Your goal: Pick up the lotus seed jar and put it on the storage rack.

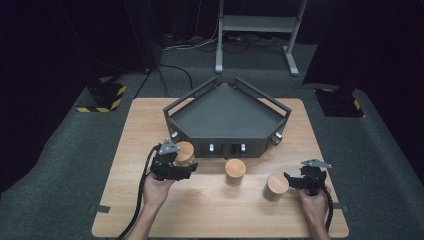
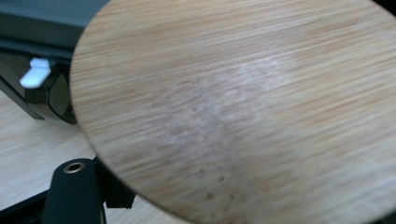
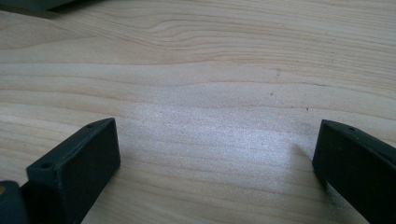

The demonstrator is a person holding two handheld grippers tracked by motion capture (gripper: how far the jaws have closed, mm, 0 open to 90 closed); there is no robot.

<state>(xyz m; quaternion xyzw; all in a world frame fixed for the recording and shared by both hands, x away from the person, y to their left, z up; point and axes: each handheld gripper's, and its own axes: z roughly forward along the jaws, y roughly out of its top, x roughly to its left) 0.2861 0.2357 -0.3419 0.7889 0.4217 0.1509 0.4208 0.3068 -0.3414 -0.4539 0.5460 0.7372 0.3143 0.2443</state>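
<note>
With the left gripper [image 1: 186, 167] clamped on the wooden-lidded jar [image 1: 184, 152], we lift it level over the corner tray's rim [image 1: 220, 142] — right gripper [image 1: 289, 180] waiting wide open.

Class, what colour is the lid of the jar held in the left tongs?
Light bamboo-brown lid, clearest in left gripper view.

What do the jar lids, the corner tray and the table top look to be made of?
Jar lid: looks like bamboo or light wood with a matt finish, going by its fine straight grain. The jar body under it seems clear, perhaps glass; too small to be sure. Corner tray: dark grey, matt, likely painted metal or plastic. Table top: pale wood or wood-look laminate with wavy grain.
</note>
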